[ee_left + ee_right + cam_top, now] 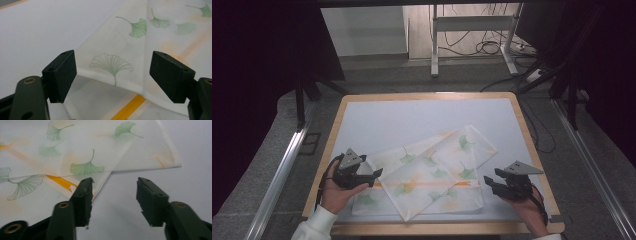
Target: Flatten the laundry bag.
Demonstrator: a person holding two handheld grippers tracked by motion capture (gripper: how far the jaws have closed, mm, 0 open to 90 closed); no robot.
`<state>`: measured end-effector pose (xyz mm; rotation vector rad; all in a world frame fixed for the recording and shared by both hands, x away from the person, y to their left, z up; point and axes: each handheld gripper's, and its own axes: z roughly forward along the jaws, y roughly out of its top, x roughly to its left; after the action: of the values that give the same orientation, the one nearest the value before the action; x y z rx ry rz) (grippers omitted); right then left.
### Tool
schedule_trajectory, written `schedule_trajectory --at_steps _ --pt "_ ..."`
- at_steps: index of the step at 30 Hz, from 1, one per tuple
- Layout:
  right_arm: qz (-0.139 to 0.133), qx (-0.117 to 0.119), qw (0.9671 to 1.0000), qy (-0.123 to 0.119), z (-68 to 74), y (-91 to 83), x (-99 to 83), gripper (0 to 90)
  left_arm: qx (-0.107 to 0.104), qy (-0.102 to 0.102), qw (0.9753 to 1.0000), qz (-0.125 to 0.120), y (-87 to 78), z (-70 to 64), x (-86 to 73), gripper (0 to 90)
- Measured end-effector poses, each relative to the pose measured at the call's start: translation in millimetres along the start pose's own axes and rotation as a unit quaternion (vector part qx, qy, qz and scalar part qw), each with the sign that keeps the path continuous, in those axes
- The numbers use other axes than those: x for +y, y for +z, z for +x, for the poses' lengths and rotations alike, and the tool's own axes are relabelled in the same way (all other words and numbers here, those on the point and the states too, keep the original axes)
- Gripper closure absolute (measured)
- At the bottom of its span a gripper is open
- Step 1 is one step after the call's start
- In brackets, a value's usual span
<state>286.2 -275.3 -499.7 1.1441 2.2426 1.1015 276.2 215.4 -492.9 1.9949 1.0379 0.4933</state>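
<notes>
— What lies on the table (362,107)?
— A white cloth (432,172) printed with green ginkgo leaves and an orange stripe, folded over itself near the front edge.
— And the left gripper (374,175)?
— At the cloth's left edge, jaws spread wide, gripping nothing.
— The right gripper (490,181)?
— Just off the cloth's right corner, jaws likewise apart, empty.

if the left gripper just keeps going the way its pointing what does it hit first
Probably the folded cloth: the open left gripper points at its raised fold edge, which lies between the jaws just ahead. Exact depth is unclear.
</notes>
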Motion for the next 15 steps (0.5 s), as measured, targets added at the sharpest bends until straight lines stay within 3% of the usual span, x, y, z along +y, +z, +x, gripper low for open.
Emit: schedule_trajectory --at_steps 4,11,15 --pt "0.002 0.011 0.9999 -0.005 1.1 -1.9 0.0 68.3 -0.003 0.002 1.0 0.001 0.6 -2.0 0.8 22.4" --pt "0.006 0.03 0.9995 -0.01 2.1 -3.0 0.7 86.5 0.002 0.006 1.0 0.002 1.6 -3.4 0.8 22.3" --pt "0.008 0.036 0.9992 -0.013 3.1 -3.2 1.0 88.8 0.002 0.009 1.0 0.003 2.3 -4.3 0.8 22.3"
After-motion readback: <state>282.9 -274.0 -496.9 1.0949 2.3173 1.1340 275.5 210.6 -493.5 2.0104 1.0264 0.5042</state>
